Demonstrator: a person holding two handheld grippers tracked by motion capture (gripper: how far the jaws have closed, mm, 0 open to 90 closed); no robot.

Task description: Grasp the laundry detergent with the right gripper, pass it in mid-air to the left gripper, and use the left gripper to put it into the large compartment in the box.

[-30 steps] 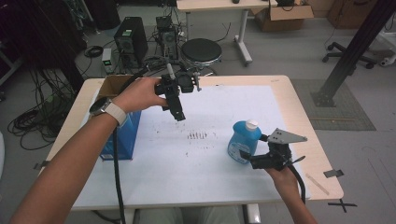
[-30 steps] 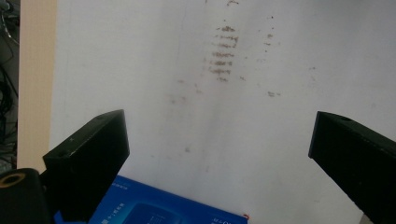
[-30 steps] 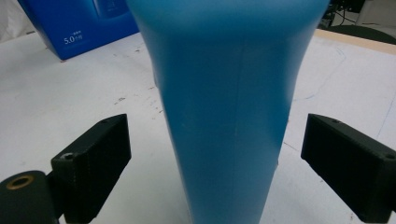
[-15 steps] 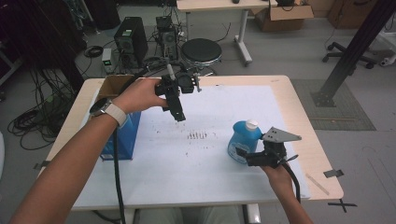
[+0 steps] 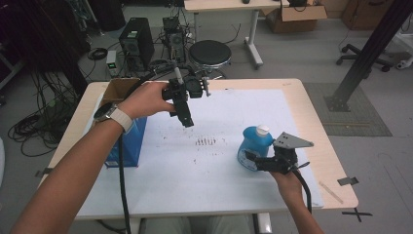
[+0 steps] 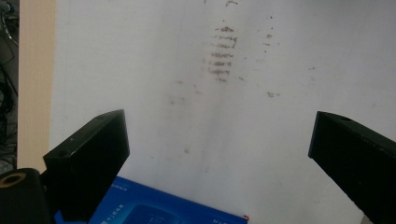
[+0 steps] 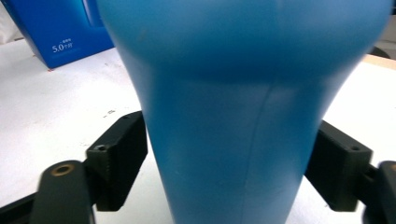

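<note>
A person works at a bench (image 5: 311, 117) covered by a white sheet (image 5: 229, 146) that carries grey smudges. The right gripper (image 5: 253, 161), at about four o'clock on the bench, points toward nine o'clock. A blue bottle (image 5: 254, 145) with a white cap stands upright on the sheet, its body between this gripper's jaws. In the right gripper view the bottle (image 7: 233, 112) sits squarely in the middle, one jaw at each side against its waist, grasping it. The left gripper (image 5: 185, 116) hangs in the air near eleven o'clock, aimed down at the sheet, its jaws released and spread wide with nothing between them. A blue box (image 5: 127, 144) stands at nine o'clock, well apart from the bottle.
</note>
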